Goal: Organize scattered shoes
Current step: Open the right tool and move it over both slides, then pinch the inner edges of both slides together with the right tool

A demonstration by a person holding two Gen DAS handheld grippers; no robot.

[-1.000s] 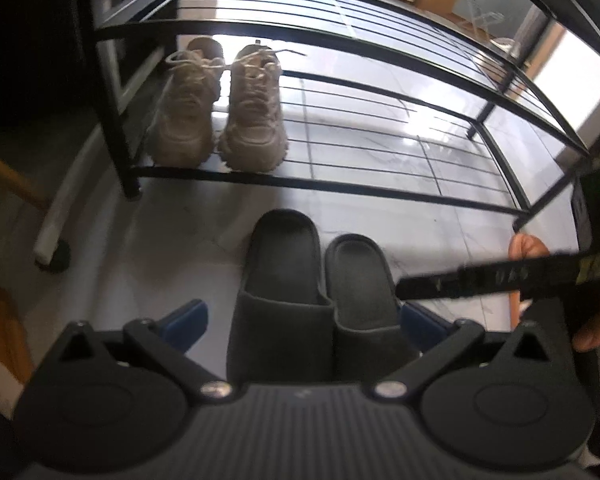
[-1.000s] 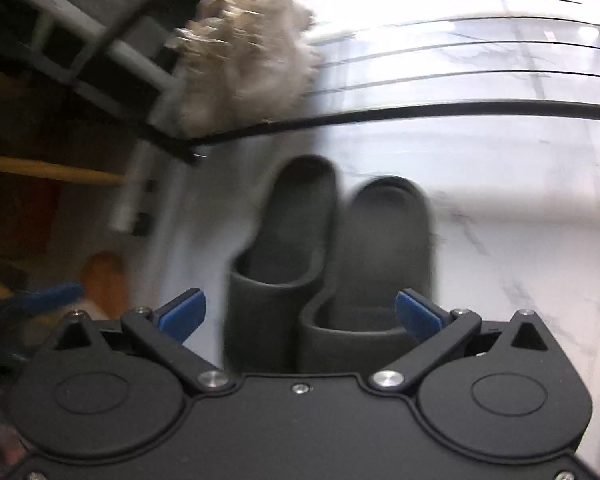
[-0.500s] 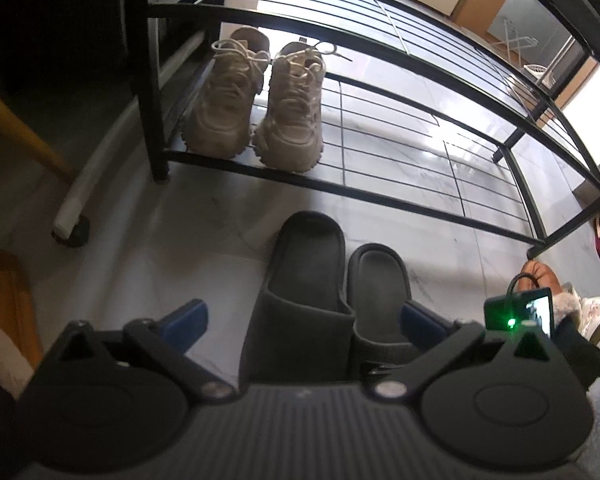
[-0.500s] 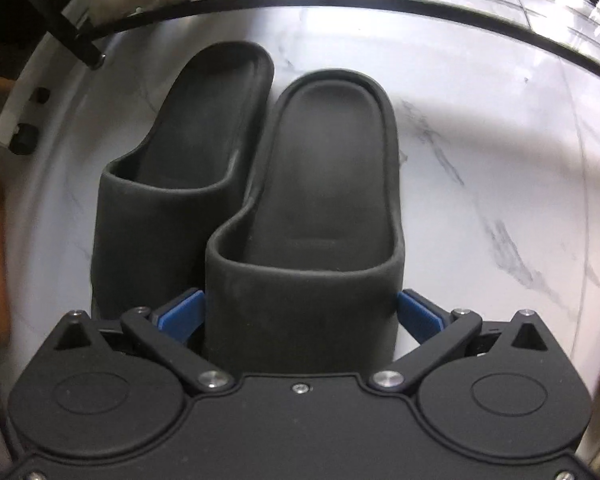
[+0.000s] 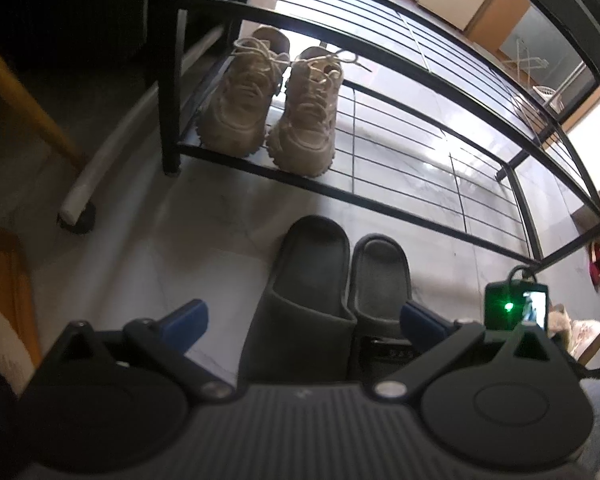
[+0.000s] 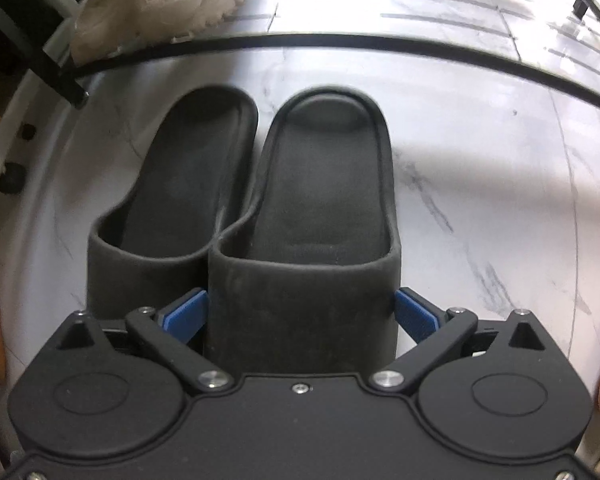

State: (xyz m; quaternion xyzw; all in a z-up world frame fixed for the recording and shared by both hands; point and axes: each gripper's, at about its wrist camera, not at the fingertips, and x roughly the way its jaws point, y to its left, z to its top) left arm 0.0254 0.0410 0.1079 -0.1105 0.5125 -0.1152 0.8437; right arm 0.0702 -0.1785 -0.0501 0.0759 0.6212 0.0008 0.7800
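Landmark: a black wire shoe rack (image 5: 400, 192) stood on the pale marble floor (image 6: 480, 168).
Sneakers: a beige laced pair (image 5: 268, 108) sat side by side at the left end of the rack's bottom shelf, toes toward the camera.
Left slipper (image 5: 300, 312): dark grey, on the floor just in front of the rack, touching its mate.
Right slipper (image 6: 312, 240): beside it, heel pointing at the rack.
Left gripper (image 5: 302, 318): spread wide and holding nothing, raised above the slippers.
Right gripper (image 6: 300, 314): its blue pads (image 6: 414, 314) pressed both sides of the right slipper's strap; whether the slipper was lifted could not be told.
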